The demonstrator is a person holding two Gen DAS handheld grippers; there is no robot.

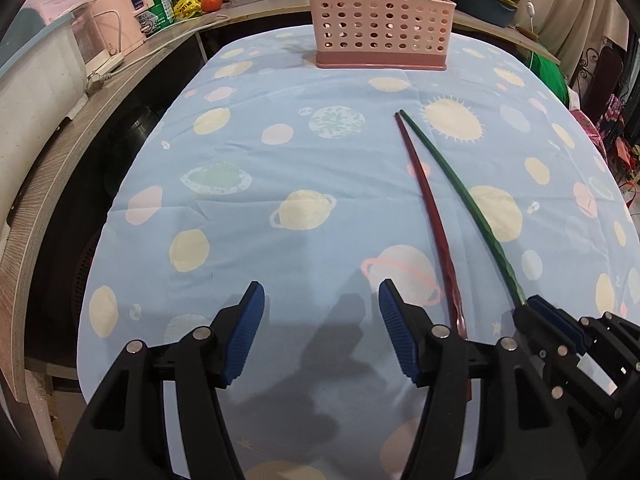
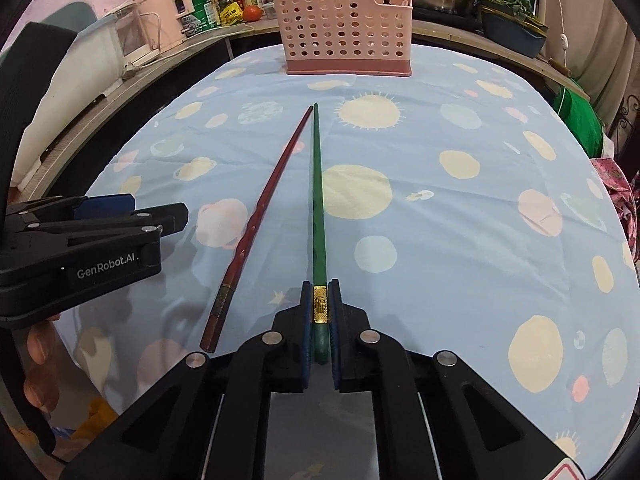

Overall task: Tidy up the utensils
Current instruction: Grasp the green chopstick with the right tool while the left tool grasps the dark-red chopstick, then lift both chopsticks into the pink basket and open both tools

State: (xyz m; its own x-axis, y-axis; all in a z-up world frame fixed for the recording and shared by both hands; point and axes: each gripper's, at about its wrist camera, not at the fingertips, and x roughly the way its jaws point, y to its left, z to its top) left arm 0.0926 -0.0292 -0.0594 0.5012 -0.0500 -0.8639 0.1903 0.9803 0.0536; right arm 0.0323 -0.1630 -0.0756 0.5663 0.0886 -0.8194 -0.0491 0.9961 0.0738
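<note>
Right gripper (image 2: 320, 308) clamped on near end of green chopstick (image 2: 317, 184), tip pointing far toward pink holder (image 2: 348, 28). Red chopstick (image 2: 256, 220) flat just left, tips nearly meeting. Left gripper (image 1: 320, 336) open, nothing between pads, red chopstick beside its right finger. Wide bare tablecloth (image 2: 460, 220) left and right. Perforated plastic holder at far edge.

In my right wrist view, two chopsticks (image 2: 280, 216) lie side by side on the table (image 2: 460, 216) at frame centre, tips nearly meeting toward the basket (image 2: 344, 28) at upper centre. My left gripper (image 2: 160, 216) sits at the left edge, left of the chopsticks.
</note>
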